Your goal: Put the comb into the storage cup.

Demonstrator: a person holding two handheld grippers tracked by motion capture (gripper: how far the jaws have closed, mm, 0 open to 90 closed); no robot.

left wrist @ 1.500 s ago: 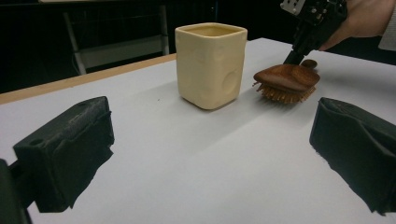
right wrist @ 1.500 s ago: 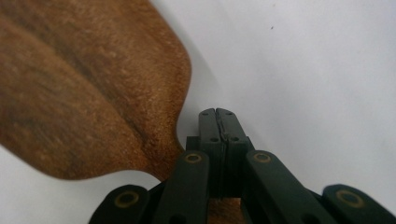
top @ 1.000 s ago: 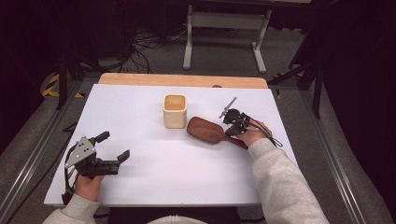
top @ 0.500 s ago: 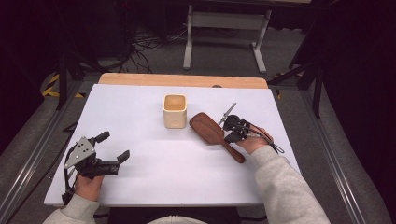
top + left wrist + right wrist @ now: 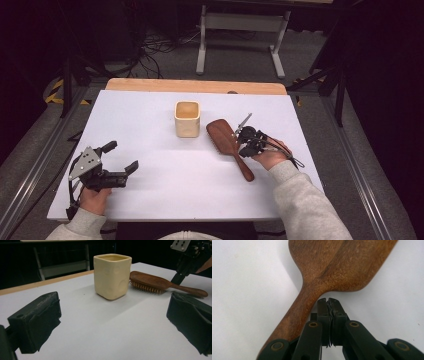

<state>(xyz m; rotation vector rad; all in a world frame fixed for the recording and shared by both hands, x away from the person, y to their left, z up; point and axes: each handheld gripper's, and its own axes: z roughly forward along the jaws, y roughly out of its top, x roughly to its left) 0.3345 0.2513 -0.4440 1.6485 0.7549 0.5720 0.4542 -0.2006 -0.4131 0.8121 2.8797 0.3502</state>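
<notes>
Wooden hairbrush (image 5: 228, 145) flat on tabletop (image 5: 165, 170) beside cup (image 5: 187, 119); right tool (image 5: 243, 142) closed empty touching handle; left tool (image 5: 121, 157) wide.

high: above, facing forward-down | left: low, near table | right: close on hairbrush (image 5: 332, 267), shared

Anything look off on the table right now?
The hairbrush lies bristles-down beside the cup, not in it. The right gripper is shut with nothing between its jaws, pressed beside the handle. Nothing spilled or broken. The left gripper rests open.
</notes>
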